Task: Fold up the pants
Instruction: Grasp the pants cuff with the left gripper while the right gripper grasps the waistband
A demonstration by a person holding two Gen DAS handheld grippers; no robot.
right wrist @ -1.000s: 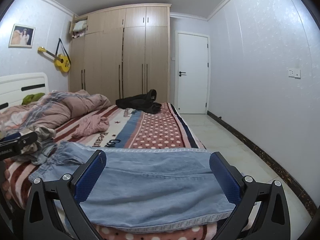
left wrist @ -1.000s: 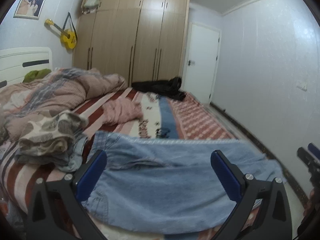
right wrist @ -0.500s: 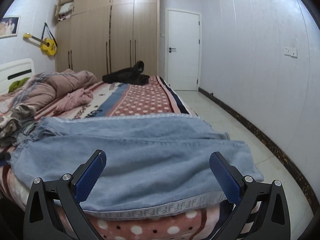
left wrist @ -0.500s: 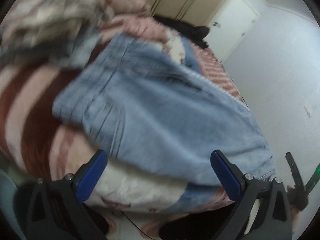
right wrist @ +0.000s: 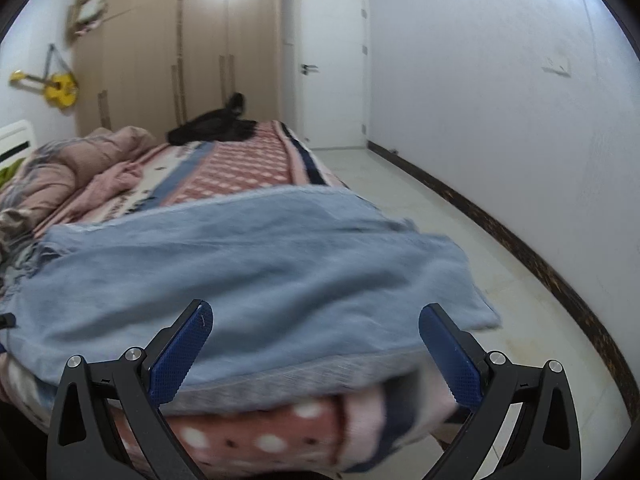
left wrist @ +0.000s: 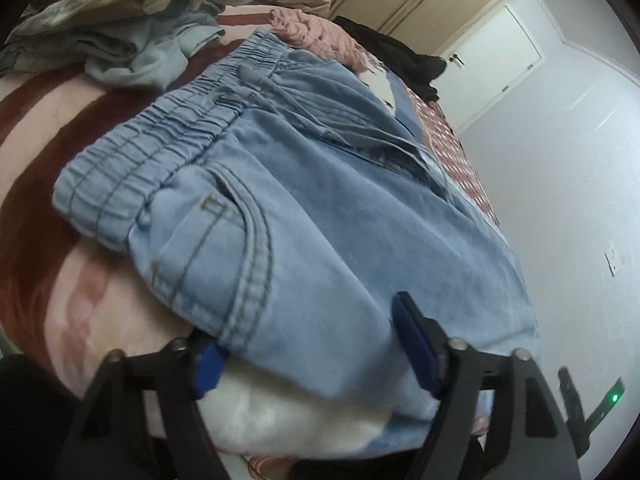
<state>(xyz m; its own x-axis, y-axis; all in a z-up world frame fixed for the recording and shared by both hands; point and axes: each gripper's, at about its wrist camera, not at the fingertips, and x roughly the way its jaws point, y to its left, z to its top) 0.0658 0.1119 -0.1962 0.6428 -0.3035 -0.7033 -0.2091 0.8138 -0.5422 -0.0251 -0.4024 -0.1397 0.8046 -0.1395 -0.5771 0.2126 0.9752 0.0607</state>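
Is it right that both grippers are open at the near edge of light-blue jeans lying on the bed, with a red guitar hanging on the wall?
Not quite: the guitar is yellow, as the right wrist view shows. Otherwise right: left gripper and right gripper are open at the jeans on the bed.

I see the light blue denim pants (left wrist: 320, 208) as matt woven cloth with raised double stitching and a gathered elastic waistband. Under them, the pink and red striped fleece blanket (left wrist: 48, 128) looks soft and fuzzy. My left gripper (left wrist: 316, 352) and right gripper (right wrist: 320, 352) have matt black plastic arms, shiny metal screws, and blue rubbery pads (right wrist: 180, 356) with a fine knurled texture. The beige wooden wardrobe (right wrist: 172, 52) looks smooth and satin.
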